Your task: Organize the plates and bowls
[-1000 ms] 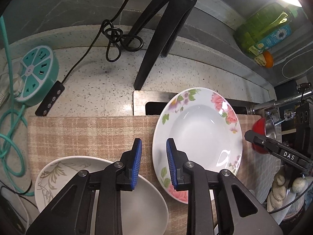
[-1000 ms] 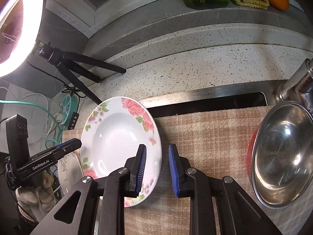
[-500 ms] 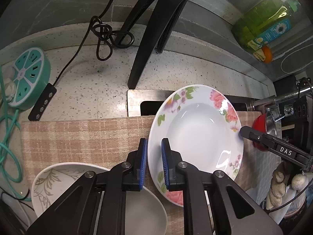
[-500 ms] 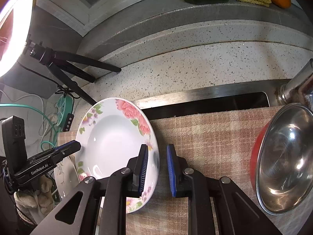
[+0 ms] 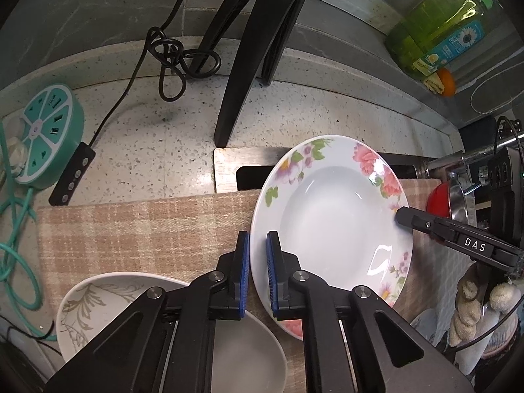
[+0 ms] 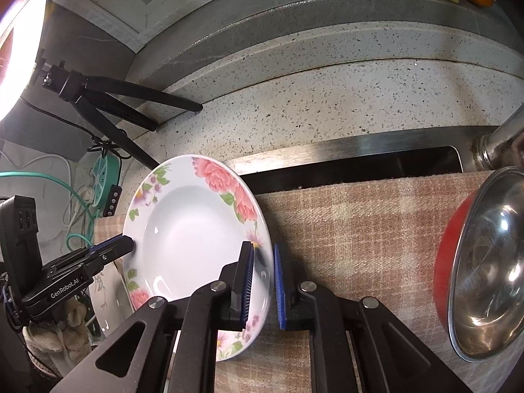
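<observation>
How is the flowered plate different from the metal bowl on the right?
The flowered plate is white china with pink roses; the metal bowl is shiny steel, red outside. The plate is shallow, the bowl deep. Both grippers straddle the plate's rim; nothing touches the bowl. Both are round and over the checked cloth.

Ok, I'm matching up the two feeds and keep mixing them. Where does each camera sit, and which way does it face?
Left wrist: on the left gripper, looking steeply down along its fingers closed on the floral plate rim; right gripper shows opposite.
Right wrist: on the right gripper, looking steeply down; its fingers are closing over the opposite rim, with the left gripper and a gloved hand at left.
Shared: plate, plaid cloth, tripod.
</observation>
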Demonstrator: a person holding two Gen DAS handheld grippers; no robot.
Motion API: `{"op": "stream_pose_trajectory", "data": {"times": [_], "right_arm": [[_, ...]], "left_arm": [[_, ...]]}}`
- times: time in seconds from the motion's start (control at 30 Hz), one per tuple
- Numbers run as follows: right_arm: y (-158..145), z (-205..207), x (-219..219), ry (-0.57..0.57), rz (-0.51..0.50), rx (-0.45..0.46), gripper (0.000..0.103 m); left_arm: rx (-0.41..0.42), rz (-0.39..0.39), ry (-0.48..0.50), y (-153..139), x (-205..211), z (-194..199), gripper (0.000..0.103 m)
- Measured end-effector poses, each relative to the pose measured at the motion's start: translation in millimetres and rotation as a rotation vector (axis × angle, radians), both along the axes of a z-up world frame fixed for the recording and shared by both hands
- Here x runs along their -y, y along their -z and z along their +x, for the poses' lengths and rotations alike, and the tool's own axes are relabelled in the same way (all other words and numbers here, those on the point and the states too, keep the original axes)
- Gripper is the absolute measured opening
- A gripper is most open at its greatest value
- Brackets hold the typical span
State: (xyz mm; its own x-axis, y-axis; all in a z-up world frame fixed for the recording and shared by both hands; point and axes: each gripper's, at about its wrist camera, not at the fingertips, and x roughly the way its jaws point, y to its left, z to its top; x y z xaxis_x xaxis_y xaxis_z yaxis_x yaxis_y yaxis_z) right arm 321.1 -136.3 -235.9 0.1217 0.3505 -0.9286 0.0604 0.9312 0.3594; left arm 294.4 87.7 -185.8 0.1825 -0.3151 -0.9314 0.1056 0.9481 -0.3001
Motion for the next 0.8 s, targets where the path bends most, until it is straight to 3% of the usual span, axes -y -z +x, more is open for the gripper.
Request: {"op": "stream_pose_trajectory", "data": {"times": [0.8], "right_arm": [[-1.1, -2.5, 3.8, 0.053, -0.013, -0.025, 0.01]], "left_arm": [[-0.02, -0.024, -0.047, -0.5, -3.4, -0.4, 0.009]]}}
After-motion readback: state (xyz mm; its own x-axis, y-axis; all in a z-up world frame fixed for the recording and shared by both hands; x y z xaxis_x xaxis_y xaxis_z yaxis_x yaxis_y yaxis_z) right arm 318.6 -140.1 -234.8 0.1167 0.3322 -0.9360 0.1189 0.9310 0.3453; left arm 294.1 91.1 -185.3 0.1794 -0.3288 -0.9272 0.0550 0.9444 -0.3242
